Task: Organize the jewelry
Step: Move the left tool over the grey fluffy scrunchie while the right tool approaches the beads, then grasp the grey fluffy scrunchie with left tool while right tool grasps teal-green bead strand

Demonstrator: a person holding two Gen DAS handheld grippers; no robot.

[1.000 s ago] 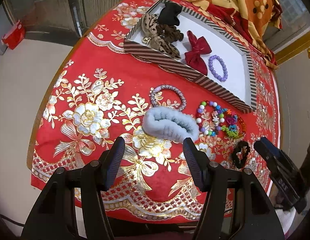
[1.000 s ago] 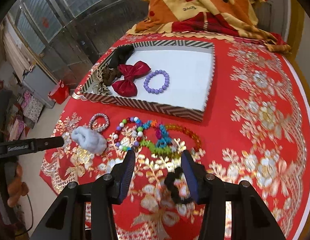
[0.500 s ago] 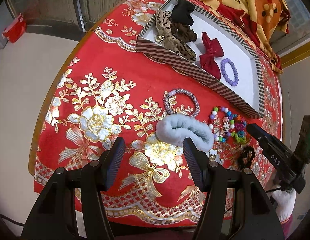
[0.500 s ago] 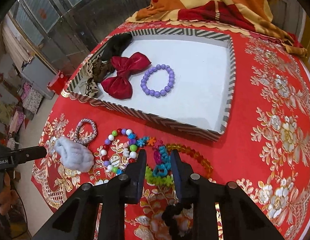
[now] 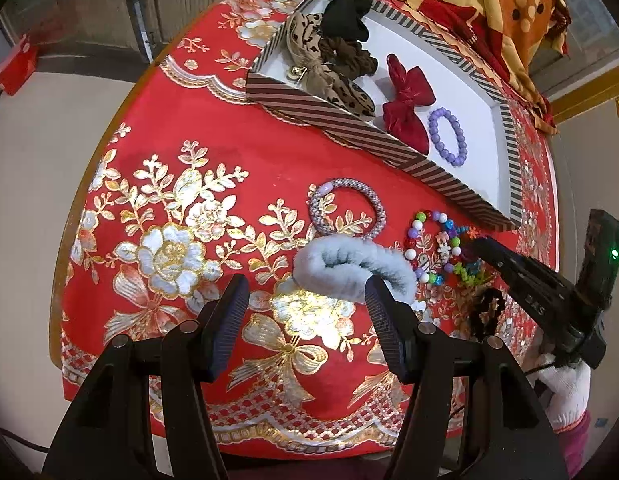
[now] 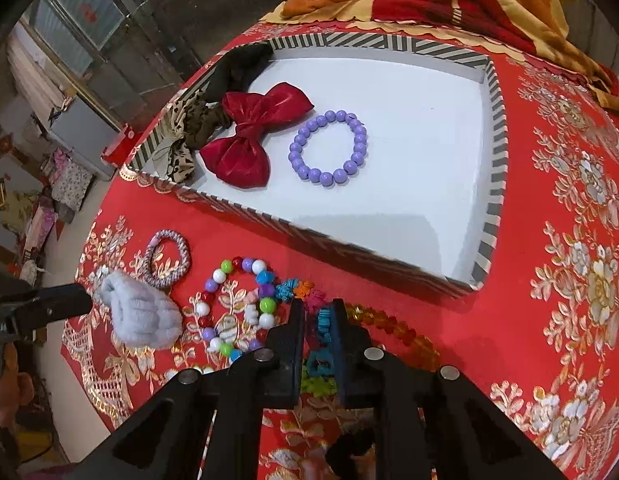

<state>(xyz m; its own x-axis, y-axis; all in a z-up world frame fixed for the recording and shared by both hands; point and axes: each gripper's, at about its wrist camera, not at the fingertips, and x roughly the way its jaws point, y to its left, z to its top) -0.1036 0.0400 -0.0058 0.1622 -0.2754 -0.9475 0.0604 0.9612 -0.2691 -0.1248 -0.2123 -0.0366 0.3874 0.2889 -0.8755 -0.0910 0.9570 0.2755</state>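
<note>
Since 1 second ago the right gripper (image 6: pixel 315 322) has drawn its fingers from wide apart to nearly together and come down from beside the black scrunchie (image 6: pixel 351 454) onto the star-bead bracelet (image 6: pixel 321 356); its fingers now pinch that bracelet's teal and pink beads, at lower centre of the right wrist view.

At the far left of that view the left gripper shows only as a dark finger tip beside the grey fluffy scrunchie (image 6: pixel 139 318). Right of it lie the braided pink-grey hair tie (image 6: pixel 167 258) and the round multicolour bead bracelet (image 6: pixel 237 308), then the star-bead bracelet with an amber bead bracelet (image 6: pixel 393 326) just past the fingers. All rest on the red and gold cloth of the counter (image 6: pixel 569 240). Above, the striped tray (image 6: pixel 495 184) holds, left to right, a leopard-print bow (image 6: pixel 181 148), a black scrunchie at the top corner, a red bow (image 6: pixel 255 142) and a purple bead bracelet (image 6: pixel 329 148), with the right half of the tray bare.

In the left wrist view the left gripper (image 5: pixel 307 316) hangs over the counter's near edge with its fingers wide apart and nothing between them; the grey fluffy scrunchie (image 5: pixel 351 268) lies just beyond the tips, the right one overlapping its end. At lower right a white-gloved hand (image 5: pixel 565 390) grips the right gripper.
</note>
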